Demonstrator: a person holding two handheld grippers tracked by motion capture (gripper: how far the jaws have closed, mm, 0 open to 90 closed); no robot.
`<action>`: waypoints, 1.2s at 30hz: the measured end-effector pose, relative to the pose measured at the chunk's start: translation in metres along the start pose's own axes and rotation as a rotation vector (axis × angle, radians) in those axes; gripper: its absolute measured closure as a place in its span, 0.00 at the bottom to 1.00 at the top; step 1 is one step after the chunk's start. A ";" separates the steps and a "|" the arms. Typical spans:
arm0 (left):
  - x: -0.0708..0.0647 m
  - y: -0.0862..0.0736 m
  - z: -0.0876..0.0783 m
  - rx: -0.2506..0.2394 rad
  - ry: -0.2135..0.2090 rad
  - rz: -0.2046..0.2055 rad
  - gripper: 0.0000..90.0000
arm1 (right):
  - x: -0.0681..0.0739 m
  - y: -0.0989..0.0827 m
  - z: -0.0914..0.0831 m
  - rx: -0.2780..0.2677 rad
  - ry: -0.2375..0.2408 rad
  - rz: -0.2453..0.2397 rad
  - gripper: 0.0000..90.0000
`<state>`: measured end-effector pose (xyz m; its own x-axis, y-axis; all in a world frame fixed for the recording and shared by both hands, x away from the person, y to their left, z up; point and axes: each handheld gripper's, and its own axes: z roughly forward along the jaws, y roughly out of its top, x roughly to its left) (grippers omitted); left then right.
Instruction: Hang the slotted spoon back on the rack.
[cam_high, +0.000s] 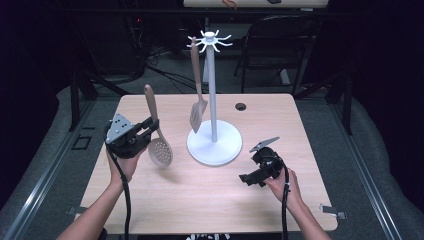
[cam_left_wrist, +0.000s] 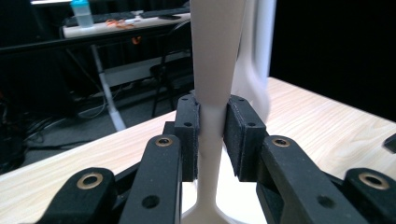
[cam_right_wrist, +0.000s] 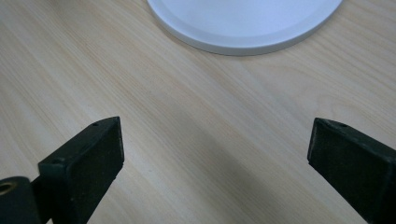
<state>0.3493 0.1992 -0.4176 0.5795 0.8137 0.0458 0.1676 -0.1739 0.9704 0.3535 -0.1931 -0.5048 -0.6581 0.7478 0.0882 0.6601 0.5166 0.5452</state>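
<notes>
My left gripper (cam_high: 148, 131) pinches the slotted spoon's (cam_high: 160, 150) handle, bowl hanging clear of the table (cam_high: 150, 200). At three o'clock stands the white rack (cam_high: 214, 145), spatula (cam_high: 198, 112) hooked. My right gripper (cam_high: 248, 179) gapes empty.

table lit from above | surroundings dark | left gripper view foreground blurred

- I'm at a lab or recording workspace, not a home: dark curtained surroundings all around my pale wooden bench (cam_high: 210, 200).
- Cables (cam_high: 160, 70) trail over the grey floor behind it, beside a black folding chair (cam_high: 280, 45).
- Metal floor rails (cam_high: 45, 170) run along both sides.
- From my left gripper view, a long work table (cam_left_wrist: 126, 25) holds a keyboard and a bottle (cam_left_wrist: 83, 13).
</notes>
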 end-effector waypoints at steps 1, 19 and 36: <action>-0.003 0.003 0.002 -0.003 -0.008 0.003 0.84 | 0.000 0.000 -0.001 0.007 -0.007 -0.004 0.04; -0.034 0.035 0.036 -0.011 -0.075 0.037 0.84 | -0.001 0.000 0.000 0.001 0.003 0.000 0.04; -0.043 0.062 0.057 -0.021 -0.103 0.027 0.84 | -0.002 0.001 -0.001 0.016 -0.007 -0.012 0.04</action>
<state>0.3807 0.1220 -0.3727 0.6630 0.7471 0.0482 0.1346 -0.1824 0.9740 0.3549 -0.1946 -0.5040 -0.6635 0.7443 0.0761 0.6582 0.5323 0.5324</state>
